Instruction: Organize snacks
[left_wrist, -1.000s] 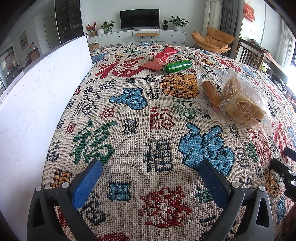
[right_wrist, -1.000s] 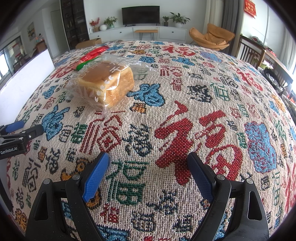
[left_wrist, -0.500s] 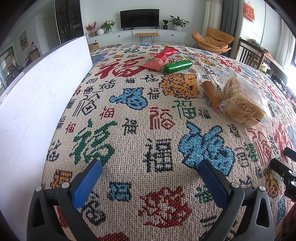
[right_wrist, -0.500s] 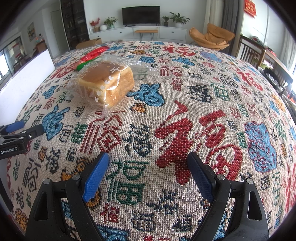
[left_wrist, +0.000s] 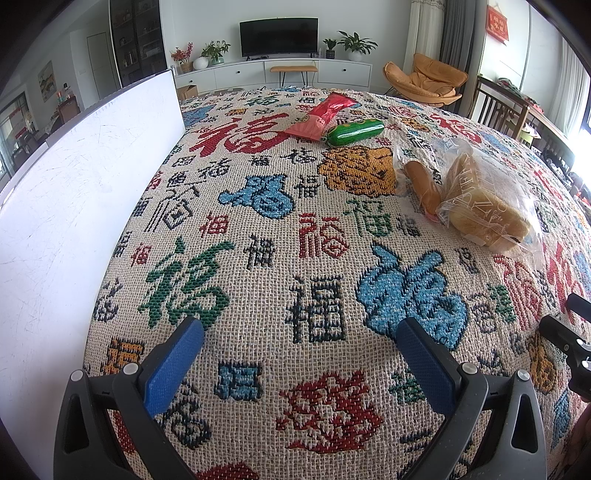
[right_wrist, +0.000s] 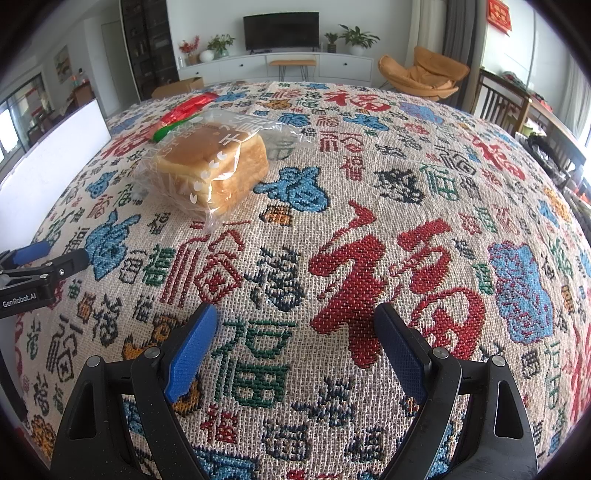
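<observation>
Left gripper (left_wrist: 301, 332) hung with its blue pads spread and empty above the woven cloth-covered surface (left_wrist: 258, 229). Ahead and right of it lay a clear plastic bag of sliced bread (left_wrist: 484, 199), its long axis running away from the gripper; beside it sat a tan sausage-shaped roll (left_wrist: 423, 184). Farther ahead lay a shiny green tube-shaped snack (left_wrist: 356, 133), lying crosswise, touching a red foil packet (left_wrist: 321, 116). A white board (left_wrist: 66, 206) stood along the left.

Right gripper (right_wrist: 295, 325) was likewise spread wide, holding nothing. The bread bag (right_wrist: 214, 166) lay ahead and left, angled diagonally. Both seemed about equally near it.
</observation>
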